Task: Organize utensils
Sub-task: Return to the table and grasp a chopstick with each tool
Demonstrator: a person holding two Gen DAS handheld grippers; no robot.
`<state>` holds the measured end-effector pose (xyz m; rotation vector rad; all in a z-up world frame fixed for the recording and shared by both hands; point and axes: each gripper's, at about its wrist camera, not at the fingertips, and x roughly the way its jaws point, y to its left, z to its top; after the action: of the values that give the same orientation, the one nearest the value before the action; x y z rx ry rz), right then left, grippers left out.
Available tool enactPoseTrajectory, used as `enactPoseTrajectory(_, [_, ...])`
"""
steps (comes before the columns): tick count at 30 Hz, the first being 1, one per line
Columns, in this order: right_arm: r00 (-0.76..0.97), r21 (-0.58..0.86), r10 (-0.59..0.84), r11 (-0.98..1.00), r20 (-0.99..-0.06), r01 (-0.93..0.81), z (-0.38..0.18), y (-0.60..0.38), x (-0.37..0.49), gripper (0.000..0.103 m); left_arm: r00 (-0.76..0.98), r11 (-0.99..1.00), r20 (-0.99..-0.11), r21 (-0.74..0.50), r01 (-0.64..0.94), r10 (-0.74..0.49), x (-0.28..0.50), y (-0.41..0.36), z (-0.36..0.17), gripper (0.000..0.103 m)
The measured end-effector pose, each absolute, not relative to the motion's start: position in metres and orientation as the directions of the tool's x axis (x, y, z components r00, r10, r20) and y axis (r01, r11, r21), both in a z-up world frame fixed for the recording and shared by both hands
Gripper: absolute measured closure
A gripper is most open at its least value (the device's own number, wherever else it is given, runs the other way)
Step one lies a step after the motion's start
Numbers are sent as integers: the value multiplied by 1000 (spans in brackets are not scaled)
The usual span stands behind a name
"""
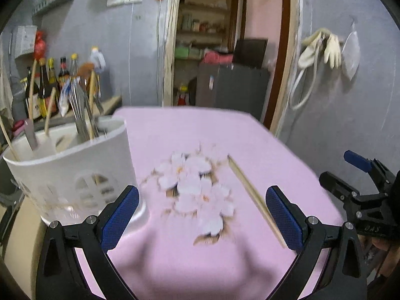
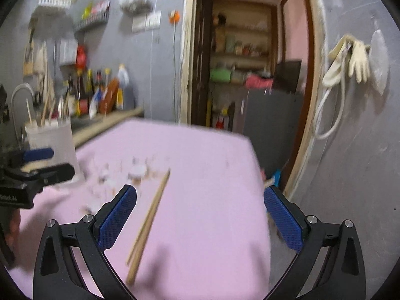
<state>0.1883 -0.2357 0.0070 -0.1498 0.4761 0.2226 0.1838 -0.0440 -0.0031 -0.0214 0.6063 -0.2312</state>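
Note:
A pair of wooden chopsticks lies on the pink flowered tablecloth, just left of my left gripper's right finger; in the right wrist view the chopsticks lie between my right gripper's fingers, nearer the left one. A white utensil holder with several utensils stands at the table's left; it shows far left in the right wrist view. My left gripper is open and empty. My right gripper is open and empty above the table; it also shows in the left wrist view.
Sauce bottles stand on a counter behind the holder. An open doorway with shelves and a dark cabinet lies behind the table. Gloves hang on the grey wall at right. The table's right edge drops off near my right gripper.

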Motion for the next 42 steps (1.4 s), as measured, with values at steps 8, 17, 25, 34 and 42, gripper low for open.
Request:
enactPoseTrajectory(8, [711,-93,190,936,-677,-339,-33,-222,205,21,693,982,-699,-77,173,-177,201,-44,-35,4])
enactPoseTrajectory(17, [642,-96,201,913,-739,-397,-46,-215,205,26,611,983,-771,-117,143,-180,216,-36,-49,4])
enactPoseTrajectory(25, [647,-172,133,906,-751,-387,-48,-205,216,40,595,979,-778,-144,145,-202,222,-34,-49,4])
enactPoseTrajectory(34, [667,-164,111,928,-737,-335,-41,-230,235,87,559,956,-777,-208,207,-290,236,-48,-42,10])
enactPoseTrajectory(42, [671,-156,92,941,-735,-300,-38,-245,229,95,503,940,-801,-217,262,-325,259,-71,-41,35])
